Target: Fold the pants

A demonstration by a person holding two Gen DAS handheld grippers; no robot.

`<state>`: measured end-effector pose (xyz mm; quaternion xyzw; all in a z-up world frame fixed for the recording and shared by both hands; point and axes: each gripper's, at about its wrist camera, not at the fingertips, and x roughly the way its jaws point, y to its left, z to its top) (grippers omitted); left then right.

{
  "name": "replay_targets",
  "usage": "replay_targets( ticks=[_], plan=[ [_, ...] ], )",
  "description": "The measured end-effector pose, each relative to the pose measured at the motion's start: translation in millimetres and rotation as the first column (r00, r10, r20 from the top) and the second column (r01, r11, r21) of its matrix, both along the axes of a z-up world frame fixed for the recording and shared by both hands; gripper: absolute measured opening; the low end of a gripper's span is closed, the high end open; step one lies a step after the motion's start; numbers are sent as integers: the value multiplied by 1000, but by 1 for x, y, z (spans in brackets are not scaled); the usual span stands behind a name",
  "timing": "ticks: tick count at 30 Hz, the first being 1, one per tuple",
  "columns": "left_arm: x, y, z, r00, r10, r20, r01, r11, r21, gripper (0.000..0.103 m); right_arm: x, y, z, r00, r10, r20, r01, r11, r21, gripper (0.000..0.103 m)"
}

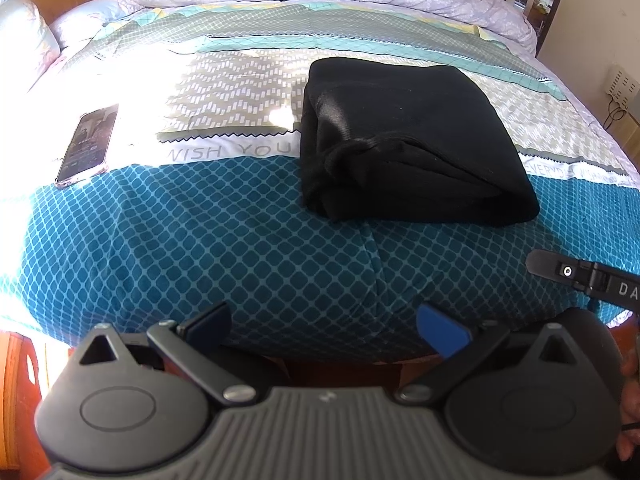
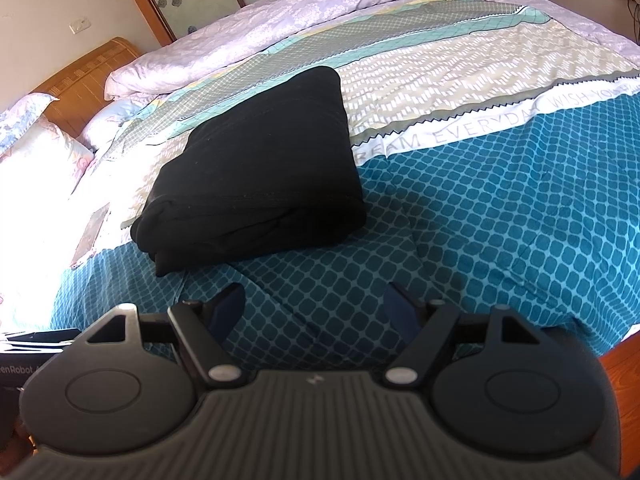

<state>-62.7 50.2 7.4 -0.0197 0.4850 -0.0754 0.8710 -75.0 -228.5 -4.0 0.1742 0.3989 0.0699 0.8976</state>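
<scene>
Left wrist view, pants: the black pants (image 1: 412, 140) lie as a thick square bundle on the bed (image 1: 240, 240), right of its middle, where the white lettered band meets the blue checked part near the front edge.
Left wrist view, open side: the bundle's layered end faces the front edge, with a rolled seam or waistband bulging at its front left corner.
Left wrist view, left claw: the left claw (image 1: 324, 326) hangs over the front edge with fingers spread wide, holding nothing, well apart from the pants.
Left wrist view, other things: a phone (image 1: 88, 144) lies near the left edge in bright sun; a tip of the right claw (image 1: 568, 272) shows low at the right.
Right wrist view, pants: the pants (image 2: 256, 172) sit left of the bed's (image 2: 500, 220) middle, smooth folded side toward the right, loose layers toward the front left.
Right wrist view, right claw: the right claw (image 2: 316, 312) is spread open and empty above the front edge.
Handling, judged: soft, light, limp knit that sags and slides apart; likely not slippery or fragile.
Where to hold, judged: pinch all layers together at the front corners, one claw each, rather than the top layer alone.
</scene>
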Motion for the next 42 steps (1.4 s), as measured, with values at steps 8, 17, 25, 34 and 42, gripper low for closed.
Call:
replay_targets(
  ticks=[8,17,25,34,42],
  plan=[
    [-1,-2,1,1000,-12,4,12,1000,4,102,0,0,0,1000,-1,1,1,1000,-1,78],
    [0,-1,0,1000,-10,-2,10,1000,0,102,0,0,0,1000,0,1,0,1000,-1,78],
    [0,-1,0,1000,-12,-2,12,1000,-1,102,0,0,0,1000,2,2,-2,1000,-1,75],
    [0,-2,0,1000,-21,0,21,1000,-4,102,0,0,-1,1000,-6,6,6,1000,-9,75],
    [-1,-3,0,999,-33,3,33,999,-5,102,0,-1,0,1000,-17,14,17,1000,-16,75]
  ],
)
